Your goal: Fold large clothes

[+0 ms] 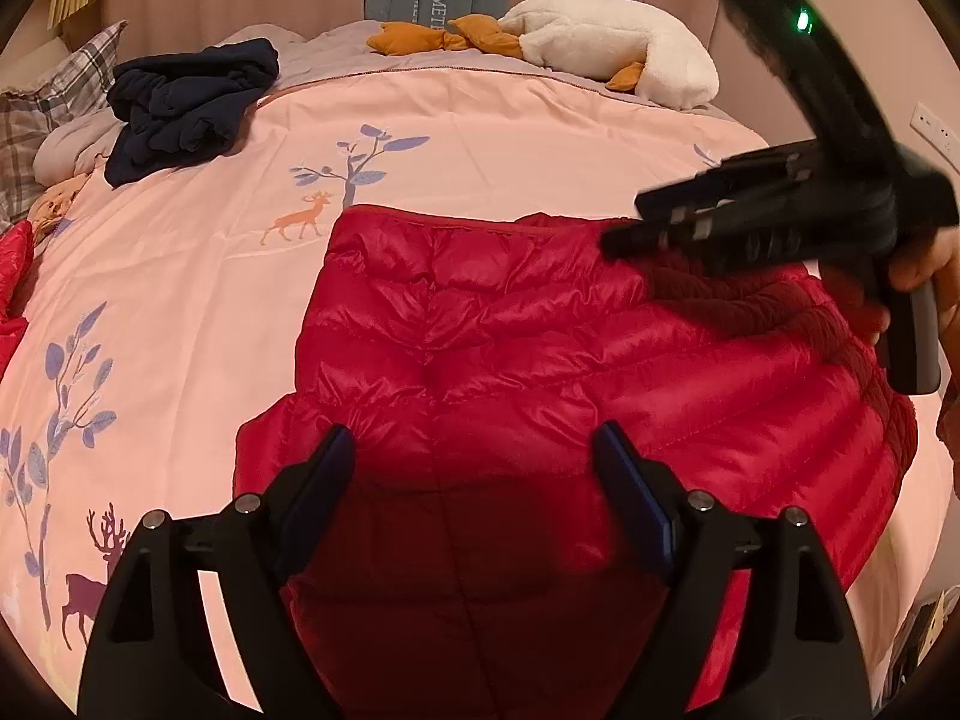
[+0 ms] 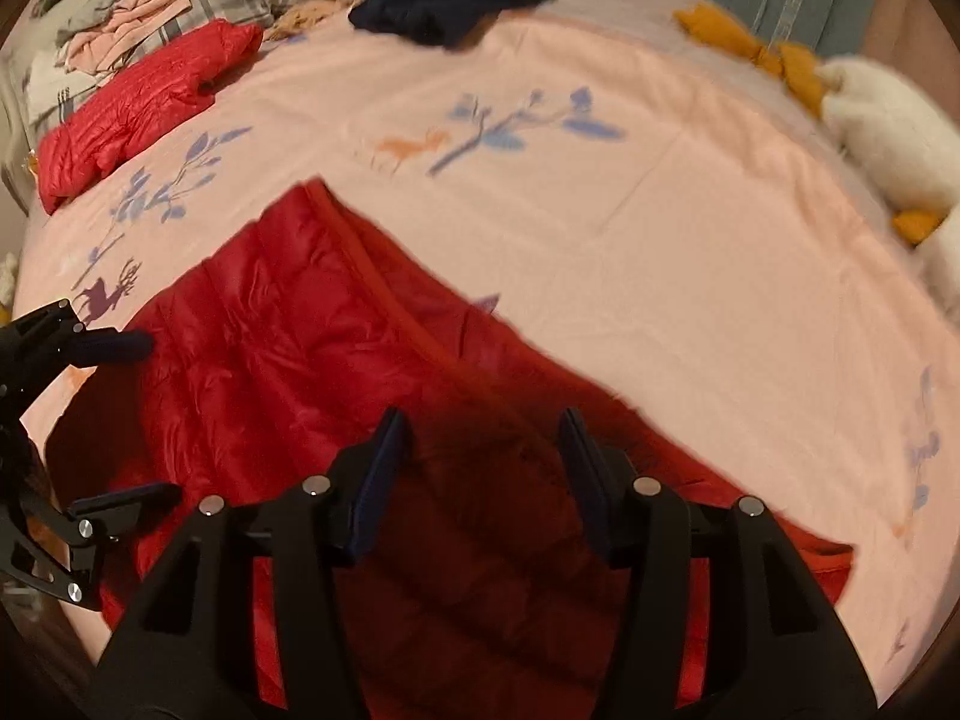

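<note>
A red quilted down jacket (image 1: 540, 348) lies spread on the pink bed cover (image 1: 198, 276), partly folded; it also shows in the right wrist view (image 2: 288, 324). My left gripper (image 1: 474, 450) is open and empty just above the jacket's near part. My right gripper (image 2: 483, 438) is open and empty above the jacket's near edge. In the left wrist view the right gripper (image 1: 624, 228) hovers over the jacket's far right corner. In the right wrist view the left gripper (image 2: 144, 414) shows open at the left, over the jacket's side.
A dark navy garment (image 1: 186, 108) lies bunched at the back left. A second red jacket (image 2: 144, 102) lies folded by the pillows. A white goose plush (image 1: 606, 48) lies at the back right. Plaid pillows (image 1: 54, 102) and loose clothes (image 2: 132, 24) sit at the bed's head.
</note>
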Demonstrator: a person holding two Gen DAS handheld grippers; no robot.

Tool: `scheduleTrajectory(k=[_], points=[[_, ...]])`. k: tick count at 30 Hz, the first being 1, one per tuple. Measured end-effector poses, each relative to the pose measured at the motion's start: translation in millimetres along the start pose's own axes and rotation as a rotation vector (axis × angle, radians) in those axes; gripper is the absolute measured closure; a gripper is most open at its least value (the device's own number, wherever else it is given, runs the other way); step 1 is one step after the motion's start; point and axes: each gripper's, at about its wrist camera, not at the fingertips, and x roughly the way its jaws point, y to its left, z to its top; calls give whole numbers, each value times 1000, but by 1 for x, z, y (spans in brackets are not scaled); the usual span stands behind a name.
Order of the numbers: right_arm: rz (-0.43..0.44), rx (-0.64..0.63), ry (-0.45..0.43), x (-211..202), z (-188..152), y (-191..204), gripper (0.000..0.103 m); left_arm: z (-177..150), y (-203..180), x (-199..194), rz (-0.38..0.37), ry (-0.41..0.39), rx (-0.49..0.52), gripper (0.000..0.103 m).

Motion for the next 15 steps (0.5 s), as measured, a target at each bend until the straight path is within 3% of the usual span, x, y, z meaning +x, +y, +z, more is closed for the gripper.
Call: scheduleTrajectory(k=[1,3,5,10,12,15], points=[[13,9,3,3,0,-1,63,0,0,0,0,0,0,20],[19,-15,-7,6,-3,3,90,0,0,0,1,-1,2,20],[-22,-69,-43,4,-3,13,97,0,0,0,0,0,3,20],[-69,-34,-86,7,5,12,98,1,0,1,-1,0,2,20],[-89,-7,-78,8,4,10,88,1,1,1,0,1,-4,20],[-39,74,-162,-14,-3,0,82,1,0,0,2,3,-11,20]])
